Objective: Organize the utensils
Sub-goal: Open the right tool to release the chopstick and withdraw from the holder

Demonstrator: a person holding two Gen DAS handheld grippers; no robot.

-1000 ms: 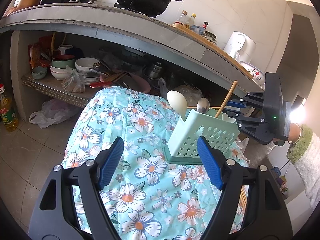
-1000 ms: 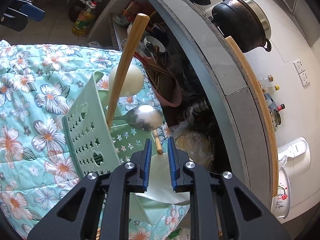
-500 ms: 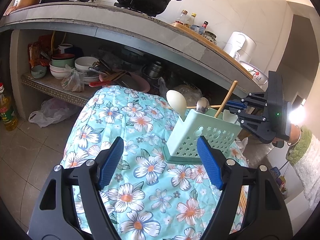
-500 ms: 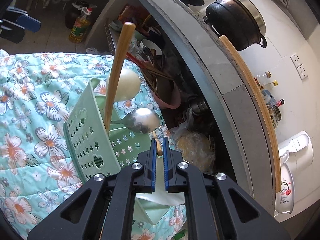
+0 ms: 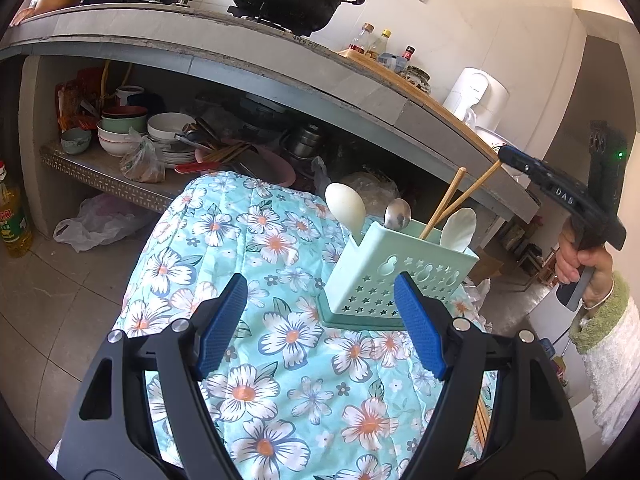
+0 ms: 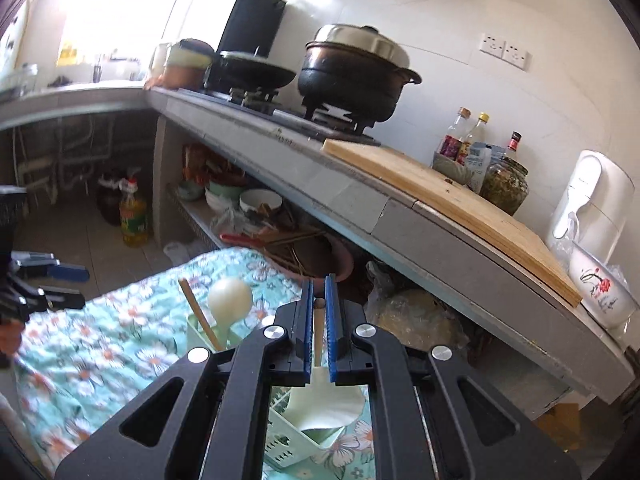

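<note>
With our right gripper (image 6: 319, 320) clamping the wooden-handled spatula (image 6: 319, 334) to seat it in the mint utensil caddy (image 5: 394, 270), our left gripper (image 5: 320, 330) waits wide-open at its seven o'clock.

Right hand-held gripper (image 6: 319, 334) clamps wooden-handled spoon (image 6: 319, 326)

Left wrist view is looking down along its fingers over the floral cloth (image 5: 280, 380), close to the near edge, facing the counter (image 5: 280, 64). Right wrist view is looking from the cloth's right side, nearly level. Both are sharing the green holder (image 5: 396, 272) and counter.
</note>
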